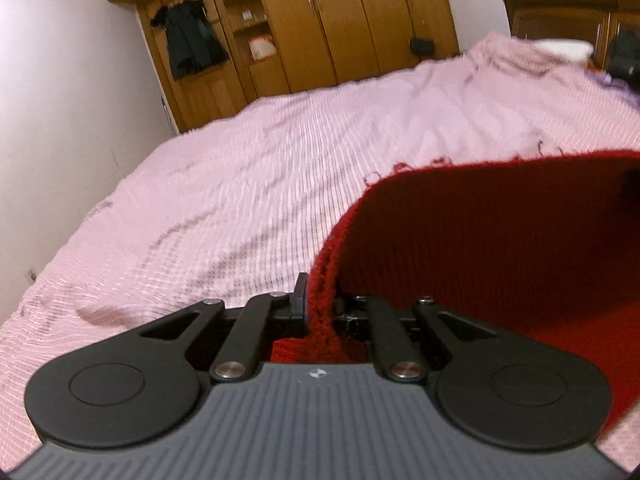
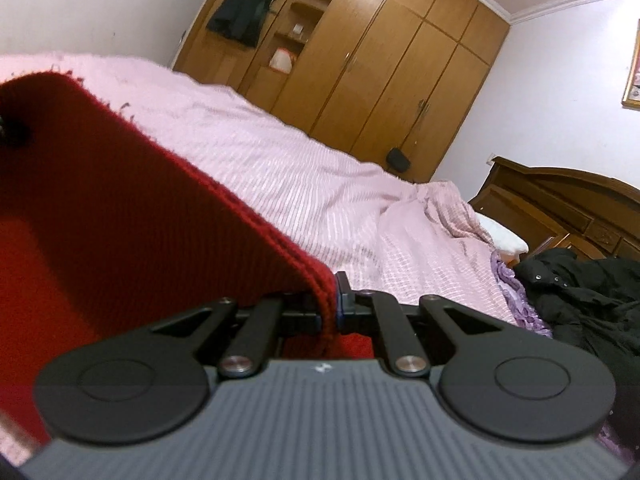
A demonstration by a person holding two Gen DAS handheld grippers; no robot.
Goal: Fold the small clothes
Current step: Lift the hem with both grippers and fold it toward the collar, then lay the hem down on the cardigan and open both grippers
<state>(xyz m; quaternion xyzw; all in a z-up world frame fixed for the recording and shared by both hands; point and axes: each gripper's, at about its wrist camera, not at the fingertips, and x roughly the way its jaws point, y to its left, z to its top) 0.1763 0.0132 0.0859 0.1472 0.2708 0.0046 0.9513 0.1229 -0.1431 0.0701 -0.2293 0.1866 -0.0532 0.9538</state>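
Note:
A red knitted garment (image 1: 500, 248) is held up between both grippers above a pink bedspread (image 1: 240, 184). My left gripper (image 1: 320, 304) is shut on the garment's left edge, which runs up and right from the jaws. My right gripper (image 2: 329, 300) is shut on the garment's right edge (image 2: 120, 208), which spreads to the left. The cloth hangs stretched between them, its far edge curled over the bed. A dark shape at the garment's far side in each view is the other gripper, mostly hidden.
The pink bedspread (image 2: 304, 184) covers a wide bed. A wooden wardrobe (image 1: 320, 20) stands behind it, with a black garment (image 1: 192, 40) hanging on it. A black coat (image 2: 588, 296) and a white pillow (image 2: 504, 236) lie near the wooden headboard (image 2: 560, 200).

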